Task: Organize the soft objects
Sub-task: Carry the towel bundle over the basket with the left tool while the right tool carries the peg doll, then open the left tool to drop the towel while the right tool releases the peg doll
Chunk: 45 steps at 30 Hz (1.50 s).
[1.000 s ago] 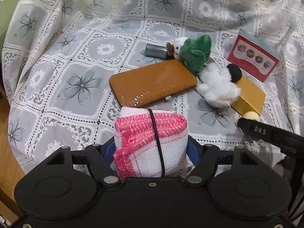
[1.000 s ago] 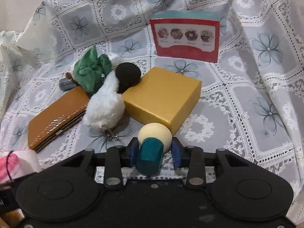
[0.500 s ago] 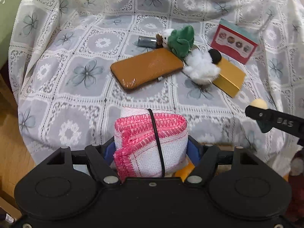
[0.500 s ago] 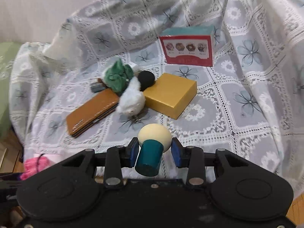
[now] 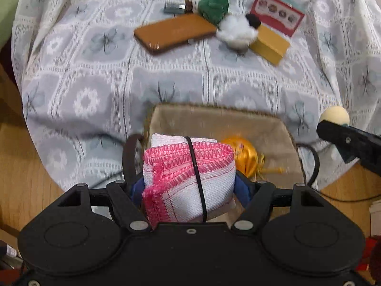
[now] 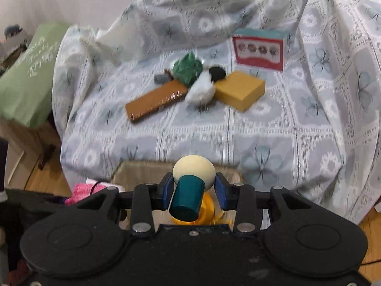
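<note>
Left gripper is clenched on a folded white cloth with pink stitched edging, carried above the left end of a beige fabric-lined basket, likely for dropping in. A gold satin pouch already lies inside the basket. Right gripper is clamped on a cream foam puff with a teal handle, over the same basket's near rim. A white fluffy pompom and a green plush toy remain mid-table on the lace tablecloth.
</note>
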Each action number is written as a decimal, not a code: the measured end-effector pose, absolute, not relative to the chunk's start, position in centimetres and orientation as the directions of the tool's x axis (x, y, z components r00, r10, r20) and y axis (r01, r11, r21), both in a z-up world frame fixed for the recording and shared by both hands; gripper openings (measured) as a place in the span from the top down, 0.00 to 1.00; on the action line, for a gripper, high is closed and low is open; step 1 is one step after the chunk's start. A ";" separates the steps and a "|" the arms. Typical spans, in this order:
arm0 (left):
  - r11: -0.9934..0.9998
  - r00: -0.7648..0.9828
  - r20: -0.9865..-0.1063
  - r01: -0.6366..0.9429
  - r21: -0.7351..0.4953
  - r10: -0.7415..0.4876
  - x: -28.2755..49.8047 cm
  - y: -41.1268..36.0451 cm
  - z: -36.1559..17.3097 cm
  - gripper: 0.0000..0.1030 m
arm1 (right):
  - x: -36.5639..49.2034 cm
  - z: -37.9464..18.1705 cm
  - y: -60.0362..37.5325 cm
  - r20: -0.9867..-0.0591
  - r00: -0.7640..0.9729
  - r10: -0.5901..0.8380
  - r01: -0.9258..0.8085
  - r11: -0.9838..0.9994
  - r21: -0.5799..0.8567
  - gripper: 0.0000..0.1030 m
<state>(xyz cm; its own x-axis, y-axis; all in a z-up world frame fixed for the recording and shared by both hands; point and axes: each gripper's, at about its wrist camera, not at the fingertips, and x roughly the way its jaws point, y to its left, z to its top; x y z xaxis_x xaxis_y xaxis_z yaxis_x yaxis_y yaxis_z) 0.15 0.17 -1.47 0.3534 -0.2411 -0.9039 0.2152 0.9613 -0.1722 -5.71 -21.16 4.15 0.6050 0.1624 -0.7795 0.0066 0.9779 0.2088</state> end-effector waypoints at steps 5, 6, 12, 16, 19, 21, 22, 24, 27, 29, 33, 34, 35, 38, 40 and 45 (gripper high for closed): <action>0.957 0.314 -0.918 0.231 -0.173 -0.242 -0.6 0.0 -2.3 0.34 | -6.7 2.6 -20.7 -0.835 0.530 0.146 0.008 0.984 0.177 0.64; 0.957 0.312 -0.920 0.237 -0.168 -0.239 -0.8 -0.1 -2.3 0.34 | -6.8 2.2 -20.7 -0.848 0.510 0.145 0.012 0.984 0.175 0.64; 0.953 0.300 -0.926 0.265 -0.149 -0.228 -0.7 -0.9 -2.5 0.34 | -7.3 0.9 -20.7 -0.883 0.448 0.138 0.020 0.986 0.164 0.64; 0.950 0.288 -0.931 0.276 -0.145 -0.226 -0.6 -1.4 -2.8 0.34 | -7.1 0.5 -20.9 -0.890 0.434 0.139 0.030 0.985 0.169 0.64; 0.949 0.290 -0.930 0.281 -0.141 -0.224 -0.6 -1.6 -2.8 0.33 | -6.7 0.4 -21.0 -0.889 0.435 0.146 0.033 0.984 0.178 0.64; 0.948 0.291 -0.929 0.283 -0.143 -0.227 -0.6 -1.6 -2.8 0.33 | -6.5 0.4 -20.9 -0.887 0.437 0.149 0.031 0.983 0.180 0.63; 0.948 0.292 -0.929 0.284 -0.142 -0.227 -0.5 -1.7 -2.8 0.33 | -6.5 0.5 -20.9 -0.886 0.439 0.149 0.029 0.983 0.180 0.63; 0.949 0.297 -0.929 0.286 -0.136 -0.223 -0.5 -1.7 -2.8 0.33 | -6.4 0.5 -20.8 -0.886 0.439 0.150 0.026 0.983 0.179 0.62; 0.948 0.311 -0.924 0.289 -0.130 -0.221 -0.5 -1.7 -2.5 0.27 | -6.2 0.4 -20.7 -0.886 0.438 0.150 0.026 0.983 0.180 0.62; 0.948 0.320 -0.921 0.291 -0.127 -0.222 -0.5 -1.8 -2.4 0.27 | -6.2 0.4 -20.7 -0.886 0.438 0.152 0.025 0.983 0.181 0.62; 0.948 0.323 -0.921 0.293 -0.123 -0.219 -0.4 -1.8 -2.4 0.27 | -6.1 0.4 -20.6 -0.885 0.439 0.152 0.027 0.983 0.182 0.62; 0.948 0.321 -0.921 0.292 -0.124 -0.220 -0.5 -1.8 -2.5 0.27 | -6.2 0.5 -20.6 -0.884 0.441 0.152 0.027 0.983 0.182 0.62; 0.948 0.320 -0.921 0.293 -0.126 -0.221 -0.5 -1.8 -2.5 0.27 | -6.2 0.5 -20.7 -0.883 0.444 0.153 0.026 0.983 0.183 0.61; 0.948 0.318 -0.922 0.294 -0.124 -0.220 -0.6 -1.9 -2.7 0.27 | -6.2 0.6 -20.6 -0.880 0.449 0.155 0.024 0.982 0.185 0.58; 0.948 0.316 -0.923 0.293 -0.125 -0.220 -0.6 -1.8 -2.8 0.27 | -6.0 0.4 -20.5 -0.884 0.445 0.146 0.027 0.984 0.176 0.58; 0.951 0.312 -0.925 0.282 -0.128 -0.217 -0.6 -1.6 -3.0 0.27 | -5.9 0.3 -20.3 -0.886 0.443 0.139 0.026 0.985 0.168 0.58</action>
